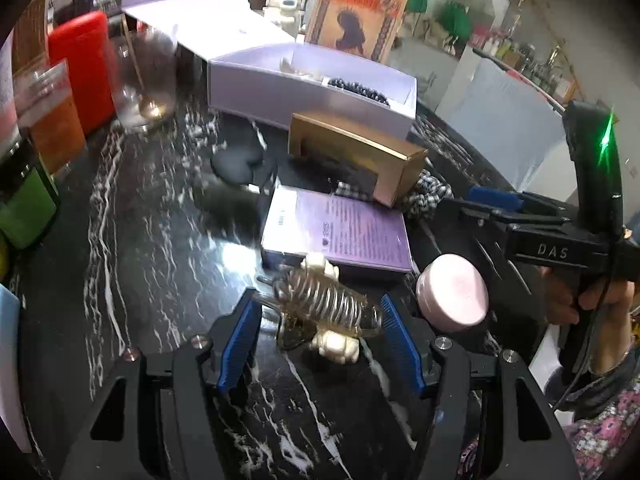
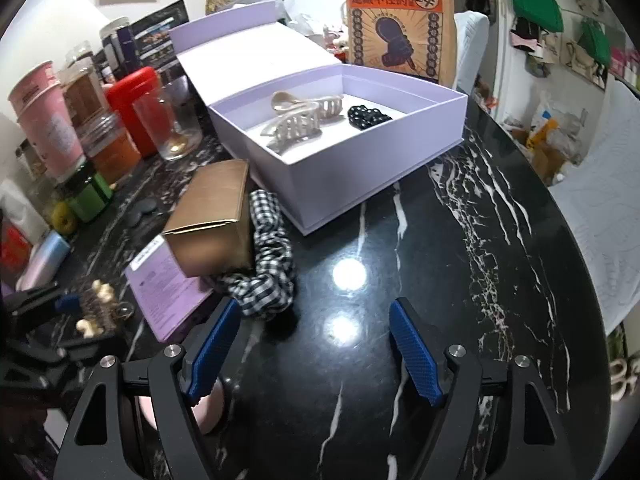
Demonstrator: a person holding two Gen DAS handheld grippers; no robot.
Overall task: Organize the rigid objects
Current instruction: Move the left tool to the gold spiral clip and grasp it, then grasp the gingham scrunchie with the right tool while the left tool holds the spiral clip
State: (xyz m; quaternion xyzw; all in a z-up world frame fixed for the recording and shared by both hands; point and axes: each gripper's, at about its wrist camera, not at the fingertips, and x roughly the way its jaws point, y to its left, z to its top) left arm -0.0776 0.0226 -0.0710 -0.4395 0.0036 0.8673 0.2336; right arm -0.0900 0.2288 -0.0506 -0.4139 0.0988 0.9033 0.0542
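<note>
A brown translucent hair claw clip [image 1: 326, 312] with cream ends lies on the black marble table [image 1: 160, 240] between the fingers of my left gripper [image 1: 320, 340], which is open around it without clamping. The clip also shows in the right wrist view [image 2: 98, 310]. An open lilac box [image 2: 360, 152] at the back holds a beige claw clip [image 2: 300, 120] and a black beaded piece [image 2: 366, 116]. My right gripper [image 2: 316, 356] is open and empty over bare table; it also shows in the left wrist view [image 1: 492, 208].
A gold carton [image 2: 216, 220] lies on a purple flat box [image 2: 168, 292], with a checked scrunchie [image 2: 268, 268] beside it. A pink round jar [image 1: 454, 298] stands right of the clip. Jars, cups and a red container [image 2: 134, 108] crowd the left; a paper bag [image 2: 400, 20] stands behind.
</note>
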